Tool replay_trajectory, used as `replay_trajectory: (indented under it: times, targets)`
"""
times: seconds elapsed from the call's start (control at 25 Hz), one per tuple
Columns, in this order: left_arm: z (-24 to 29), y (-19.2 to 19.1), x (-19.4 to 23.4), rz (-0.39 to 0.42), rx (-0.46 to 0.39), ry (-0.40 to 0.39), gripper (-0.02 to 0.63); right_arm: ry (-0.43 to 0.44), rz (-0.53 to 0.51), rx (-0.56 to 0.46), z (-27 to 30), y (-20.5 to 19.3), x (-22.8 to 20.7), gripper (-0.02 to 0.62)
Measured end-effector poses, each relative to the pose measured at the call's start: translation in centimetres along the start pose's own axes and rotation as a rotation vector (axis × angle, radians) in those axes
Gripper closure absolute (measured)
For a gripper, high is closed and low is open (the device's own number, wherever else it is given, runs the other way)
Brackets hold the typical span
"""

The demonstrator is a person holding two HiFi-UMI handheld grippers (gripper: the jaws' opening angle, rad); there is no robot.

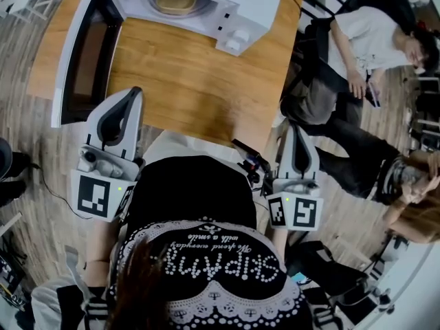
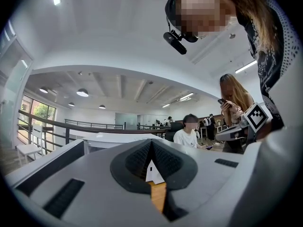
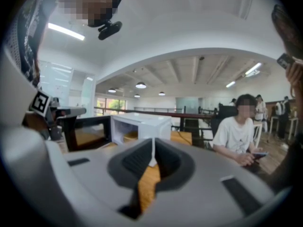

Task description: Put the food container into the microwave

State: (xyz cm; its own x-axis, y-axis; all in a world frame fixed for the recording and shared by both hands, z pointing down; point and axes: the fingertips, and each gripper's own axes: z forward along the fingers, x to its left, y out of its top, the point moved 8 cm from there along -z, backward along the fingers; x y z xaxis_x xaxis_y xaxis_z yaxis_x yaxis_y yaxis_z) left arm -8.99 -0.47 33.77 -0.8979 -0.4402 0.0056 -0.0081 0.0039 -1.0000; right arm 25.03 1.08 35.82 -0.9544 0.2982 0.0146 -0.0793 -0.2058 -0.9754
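Table (image 1: 185, 81): rectangular, light brown wooden top with visible grain, standing on a plank floor (image 1: 27, 136).
Item on it: one white microwave (image 1: 234, 5), at the far end of the top, its controls on the right-hand side. Its dark-windowed door (image 1: 86, 53) is swung wide open to the left, over the left side of the tabletop.

food container (image 1: 174, 1) in microwave (image 1: 256, 5) | microwave on table (image 1: 185, 74) | door (image 1: 84, 53) at left
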Motion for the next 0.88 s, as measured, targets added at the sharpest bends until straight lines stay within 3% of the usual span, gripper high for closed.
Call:
replay_trajectory:
  times: [0.52, 0.88]
  targets:
    - [0.66, -0.37, -0.53, -0.012, 0.031, -0.021, 0.578, 0.002, 0.001, 0.008, 0.13, -0.23, -0.26, 0.557]
    - [1.09, -0.41, -0.71, -0.009, -0.001, -0.043, 0.578, 0.012, -0.016, 0.013, 0.46, -0.12, -0.16, 0.557]
